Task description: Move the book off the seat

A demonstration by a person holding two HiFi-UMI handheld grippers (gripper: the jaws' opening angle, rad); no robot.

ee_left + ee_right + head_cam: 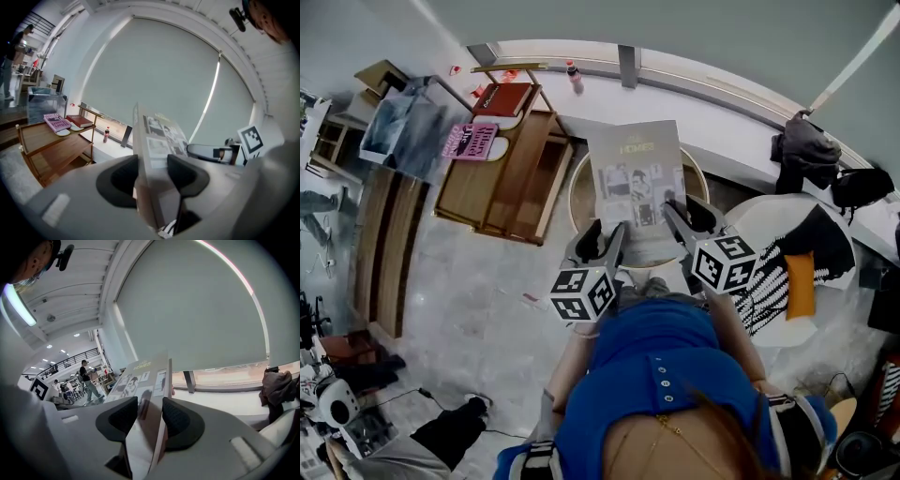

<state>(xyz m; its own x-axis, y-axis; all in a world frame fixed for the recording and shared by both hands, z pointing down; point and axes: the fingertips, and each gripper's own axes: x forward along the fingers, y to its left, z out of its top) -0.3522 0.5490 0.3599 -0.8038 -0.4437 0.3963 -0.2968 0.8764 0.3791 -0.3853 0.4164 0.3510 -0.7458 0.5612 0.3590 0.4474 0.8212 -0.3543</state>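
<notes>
In the head view a large grey book (633,178) with photos on its cover is held up over a round seat (578,192), which shows around the book's edges. My left gripper (614,236) clamps the book's near left edge and my right gripper (677,216) clamps its near right edge. The left gripper view shows the book (159,136) standing edge-on between the dark pads of the left gripper (152,171). In the right gripper view the book (140,380) likewise sits pinched in the right gripper (150,414).
A wooden shelf cart (502,169) stands left of the seat, with a pink book (471,141) and a red book (502,98) on it. A bottle (574,77) stands on the window ledge. To the right is a white chair (769,220) with a striped cushion (769,281).
</notes>
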